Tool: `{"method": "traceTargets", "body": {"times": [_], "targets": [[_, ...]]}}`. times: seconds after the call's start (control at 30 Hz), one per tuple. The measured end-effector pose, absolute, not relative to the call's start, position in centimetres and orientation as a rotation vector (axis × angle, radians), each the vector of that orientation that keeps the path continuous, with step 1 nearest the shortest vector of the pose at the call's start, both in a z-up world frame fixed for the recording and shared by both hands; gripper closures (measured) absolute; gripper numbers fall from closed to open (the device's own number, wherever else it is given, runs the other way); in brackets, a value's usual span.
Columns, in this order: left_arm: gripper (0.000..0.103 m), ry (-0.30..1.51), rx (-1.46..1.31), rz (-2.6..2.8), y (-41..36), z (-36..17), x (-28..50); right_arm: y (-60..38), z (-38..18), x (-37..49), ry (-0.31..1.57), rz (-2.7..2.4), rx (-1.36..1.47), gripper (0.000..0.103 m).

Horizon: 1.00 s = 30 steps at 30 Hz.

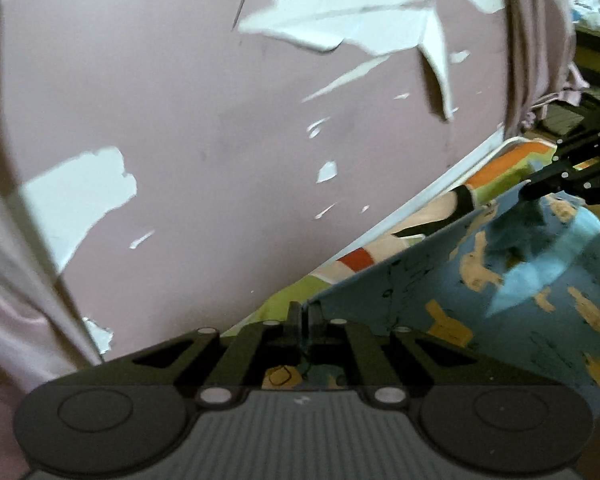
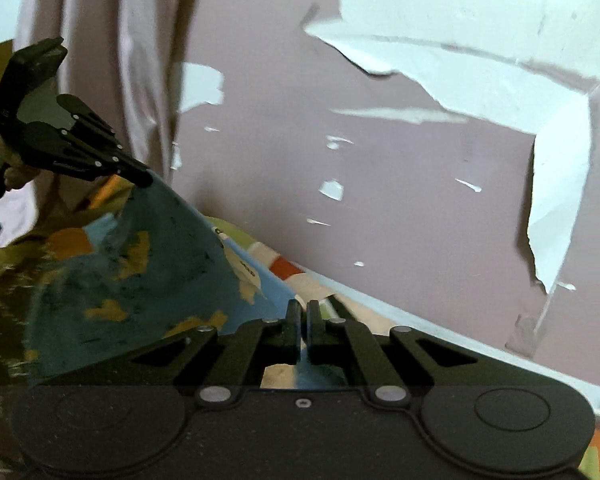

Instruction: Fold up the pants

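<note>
Along the peeling wall, left wrist view:
Left gripper: jaws drawn together at the bottom centre of the picture; a corner of the pants is pinched between the black fingers; cloth also shows below, in the gap of the linkage.
Pants: blue fabric with yellow and tan shapes and dark scribbled marks; lifted and stretched taut from this grip up and to the right; a pale blue lining shows in a fold near the right edge.
Right gripper: black, at the right edge, its tips closed on the other raised corner of the pants; blurred.
Bedcover: patchwork of green, orange, red and cream, lying under the pants and running along the base of the wall.
Wall: mauve paint flaking off in large pale patches.
Curtain: pale mauve cloth hanging at the top right; more pale cloth at the left edge.

Beside the same wall, right wrist view:
Right gripper: jaws narrow, nearly meeting; an edge of the pants is caught between them; blue cloth shows under the linkage.
Pants: spread as a taut blue sheet rising to the left; a white label sits near the upper edge.
Left gripper: black, at the left, tips clamped on the far corner of the pants; a hand holds it, partly hidden.
Bedcover: coloured patches beneath, blurred at the lower left.
Wall: mauve, with pale peeled areas.
Curtain: pale folds hanging behind the left gripper.
</note>
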<state>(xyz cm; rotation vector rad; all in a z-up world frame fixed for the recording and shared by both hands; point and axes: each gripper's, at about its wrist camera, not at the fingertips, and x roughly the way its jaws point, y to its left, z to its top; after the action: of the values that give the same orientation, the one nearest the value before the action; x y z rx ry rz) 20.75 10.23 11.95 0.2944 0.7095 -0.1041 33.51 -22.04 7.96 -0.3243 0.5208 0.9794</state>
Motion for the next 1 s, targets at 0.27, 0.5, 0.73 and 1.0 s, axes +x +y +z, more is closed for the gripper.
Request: {"method": "traceTargets", "body": {"times": [0.27, 0.5, 0.73, 1.0], "targets": [[0.101, 0.663, 0.38, -0.175, 7.6, 11.3, 11.6, -24.8, 6.8, 24.1, 0.523, 1.01, -0.298, 0.102], [0.101, 0.743, 0.424, -0.286, 6.8, 6.0, 7.4, -25.7, 2.5, 17.9, 0.614, 0.998, -0.352, 0.102], [0.101, 0.785, 0.479, -0.295, 6.2, 2.2, 5.5, -25.4, -0.3, 15.4, 0.649, 0.941, -0.335, 0.102], [0.101, 0.812, 0.516, -0.329, 5.7, 1.7, 4.8, -25.9, 0.2, 15.0, 0.633, 0.945, -0.362, 0.102]]}}
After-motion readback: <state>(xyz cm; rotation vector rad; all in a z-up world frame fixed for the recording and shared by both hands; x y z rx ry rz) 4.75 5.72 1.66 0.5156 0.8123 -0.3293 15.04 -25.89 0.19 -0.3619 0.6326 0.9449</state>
